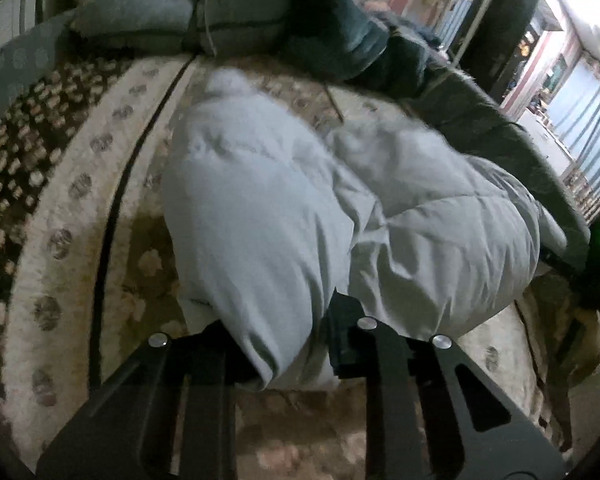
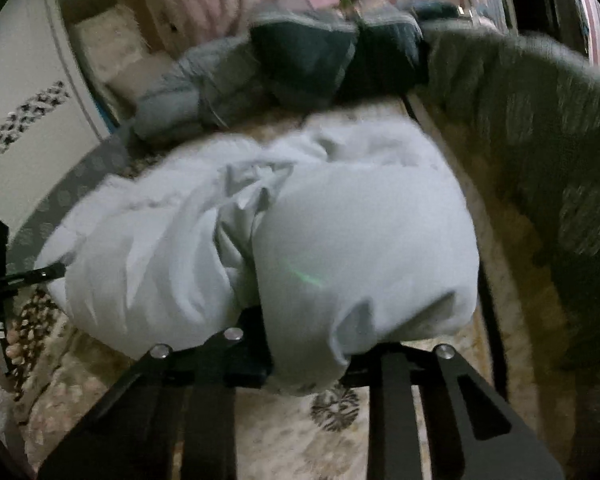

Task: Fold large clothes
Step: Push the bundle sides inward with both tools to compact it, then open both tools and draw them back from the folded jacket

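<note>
Pale padded jacket [image 1: 300, 208] bunched mid-rug [image 1: 80, 240], dark cushions [image 1: 332, 36] at far edge. Left gripper [image 1: 288, 356] and right gripper [image 2: 304, 364] each clenched on a jacket fold. Advised: lift evenly, keep both edges level, lay flat without dragging.

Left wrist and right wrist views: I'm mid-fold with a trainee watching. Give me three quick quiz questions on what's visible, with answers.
1. True or false: the pale padded jacket lies on a patterned carpet.
2. Which holds jacket fabric between its fingers? A) left gripper only B) right gripper only C) both D) neither
3. Fill in: beyond the jacket, at the carpet's far end, lies a pile of dark ____.

Key: 1 true; 2 C, each wrist view shows pale fabric bunched between its fingers; 3 clothes, though blur hides what kind.
</note>
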The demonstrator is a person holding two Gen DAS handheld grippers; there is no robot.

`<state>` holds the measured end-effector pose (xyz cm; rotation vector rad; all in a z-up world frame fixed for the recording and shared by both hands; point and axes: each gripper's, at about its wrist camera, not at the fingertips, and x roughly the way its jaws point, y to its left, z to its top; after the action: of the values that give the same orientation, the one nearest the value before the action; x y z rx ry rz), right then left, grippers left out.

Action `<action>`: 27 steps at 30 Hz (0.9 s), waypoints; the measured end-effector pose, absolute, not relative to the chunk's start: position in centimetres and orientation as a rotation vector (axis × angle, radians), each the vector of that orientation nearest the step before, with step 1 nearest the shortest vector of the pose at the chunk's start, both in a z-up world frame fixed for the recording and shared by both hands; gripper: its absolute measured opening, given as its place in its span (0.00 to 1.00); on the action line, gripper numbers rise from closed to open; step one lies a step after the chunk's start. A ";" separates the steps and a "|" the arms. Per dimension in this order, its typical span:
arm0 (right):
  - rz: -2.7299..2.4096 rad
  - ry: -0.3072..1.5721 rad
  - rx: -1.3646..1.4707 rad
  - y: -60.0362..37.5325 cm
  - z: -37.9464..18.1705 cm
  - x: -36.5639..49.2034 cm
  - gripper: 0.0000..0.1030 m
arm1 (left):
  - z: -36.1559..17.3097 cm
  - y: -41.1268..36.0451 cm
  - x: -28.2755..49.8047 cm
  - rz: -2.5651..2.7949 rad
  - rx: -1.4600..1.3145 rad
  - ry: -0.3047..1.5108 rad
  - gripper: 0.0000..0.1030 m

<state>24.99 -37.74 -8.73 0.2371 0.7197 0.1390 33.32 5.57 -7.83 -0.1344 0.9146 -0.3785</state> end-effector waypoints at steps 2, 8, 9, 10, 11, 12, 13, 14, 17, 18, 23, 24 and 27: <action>0.162 0.678 0.221 -37.8 -6.1 21.5 0.21 | -6.0 6.0 30.6 -0.396 -0.140 0.894 0.18; 0.180 0.731 0.209 -38.9 -6.4 12.7 0.21 | -7.3 7.1 20.7 -0.450 -0.114 0.923 0.21; 0.166 0.780 0.206 -39.0 -8.3 11.6 0.21 | -8.4 7.0 19.8 -0.451 -0.107 0.939 0.22; 0.152 0.820 0.204 -39.1 -10.3 10.7 0.21 | -9.4 6.9 19.1 -0.458 -0.110 0.953 0.22; 0.145 0.850 0.222 -39.3 -12.3 10.1 0.22 | -10.7 6.9 18.4 -0.466 -0.120 0.966 0.23; 0.145 0.862 0.247 -39.6 -13.6 9.5 0.22 | -11.9 6.9 17.9 -0.467 -0.134 0.978 0.23; 0.146 0.871 0.278 -40.0 -15.0 8.7 0.23 | -12.8 6.7 17.6 -0.467 -0.145 0.982 0.25; 0.149 0.876 0.304 -40.3 -16.2 8.1 0.26 | -13.4 6.3 17.7 -0.466 -0.150 0.985 0.26; 0.150 0.894 0.350 -41.1 -18.1 6.7 0.39 | -15.2 6.8 16.4 -0.475 -0.163 0.981 0.34; 0.139 0.905 0.357 -41.3 -18.4 6.6 0.50 | -15.7 7.2 16.0 -0.478 -0.159 0.982 0.41; 0.025 0.903 0.365 -42.7 -17.1 3.3 0.71 | -16.4 9.2 14.0 -0.342 -0.109 0.995 0.89; 0.003 0.891 0.355 -42.8 -16.8 2.8 0.77 | -16.0 9.7 13.4 -0.340 -0.122 0.983 0.89; -0.059 0.829 0.311 -41.7 -14.5 -0.3 0.86 | -13.6 10.7 11.0 -0.267 -0.110 0.924 0.95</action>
<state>-0.27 -41.74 -14.51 0.3111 0.8290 -0.0594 10.97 10.66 -13.55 -0.1097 0.9236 -0.2673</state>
